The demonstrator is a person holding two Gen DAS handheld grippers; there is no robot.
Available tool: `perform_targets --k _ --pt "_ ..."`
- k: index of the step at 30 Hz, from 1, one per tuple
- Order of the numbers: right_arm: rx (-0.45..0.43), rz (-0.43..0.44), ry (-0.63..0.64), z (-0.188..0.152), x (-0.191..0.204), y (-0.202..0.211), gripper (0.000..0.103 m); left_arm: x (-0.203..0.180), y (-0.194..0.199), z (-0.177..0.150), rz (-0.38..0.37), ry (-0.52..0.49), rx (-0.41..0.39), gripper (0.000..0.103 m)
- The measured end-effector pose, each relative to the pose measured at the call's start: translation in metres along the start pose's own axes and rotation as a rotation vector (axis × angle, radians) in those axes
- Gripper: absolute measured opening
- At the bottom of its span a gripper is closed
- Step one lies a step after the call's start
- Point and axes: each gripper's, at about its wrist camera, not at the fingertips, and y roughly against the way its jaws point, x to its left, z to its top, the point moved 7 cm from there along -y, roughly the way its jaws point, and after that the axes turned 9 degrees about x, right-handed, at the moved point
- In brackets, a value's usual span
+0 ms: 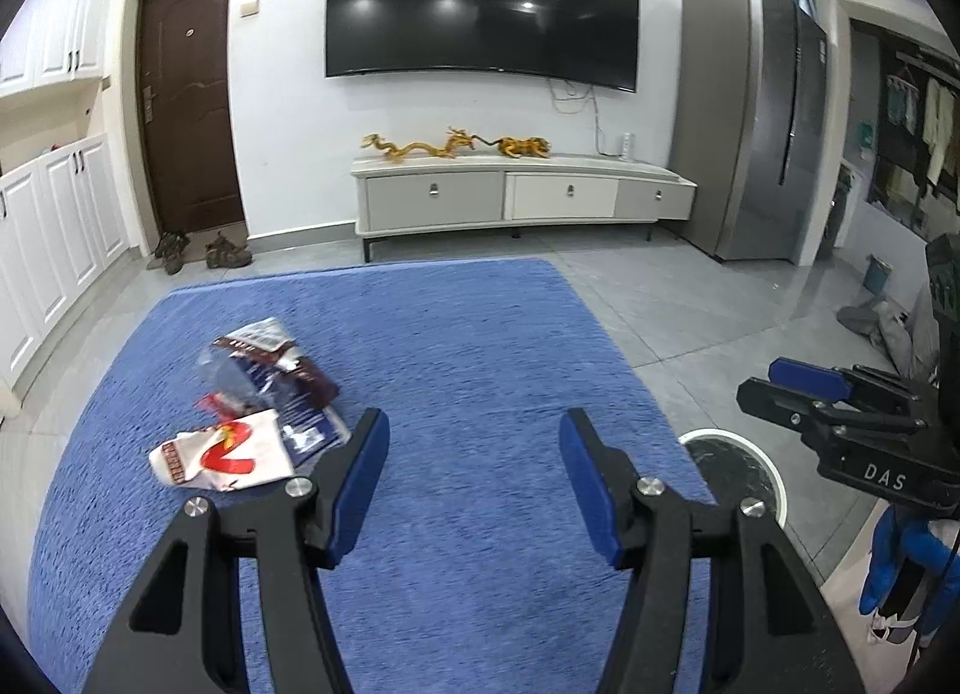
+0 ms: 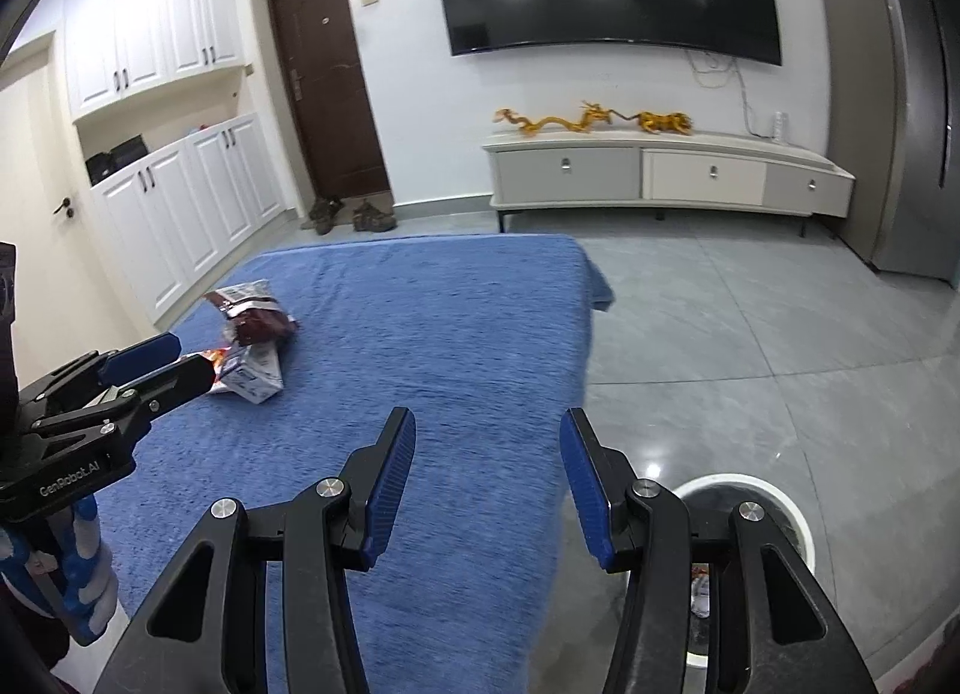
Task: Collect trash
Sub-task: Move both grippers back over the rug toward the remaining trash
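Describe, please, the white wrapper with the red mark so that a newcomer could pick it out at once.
Start at the blue rug that covers the middle of the floor. Near its left side lies a small heap of trash. The white wrapper is the piece nearest the camera in the left wrist view; it alone is white with a bold red swirl, while its neighbours are dark maroon and blue.

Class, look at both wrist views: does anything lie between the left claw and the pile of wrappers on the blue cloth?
Nothing visible does. The left claw hangs open and empty over bare blue cloth, and the wrappers lie ahead to its left with only cloth between. The right claw, also open, is off to the other side.
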Motion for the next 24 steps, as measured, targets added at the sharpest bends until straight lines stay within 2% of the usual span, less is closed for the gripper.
perform_targets --k 13,24 --pt "0.037 0.045 0.108 0.011 0.058 -0.015 0.050 0.055 -0.002 -0.019 0.032 0.083 0.019 0.057" --pt "0.059 0.096 0.166 0.006 0.096 -0.020 0.050 0.140 0.019 -0.085 0.122 0.200 0.088 0.058"
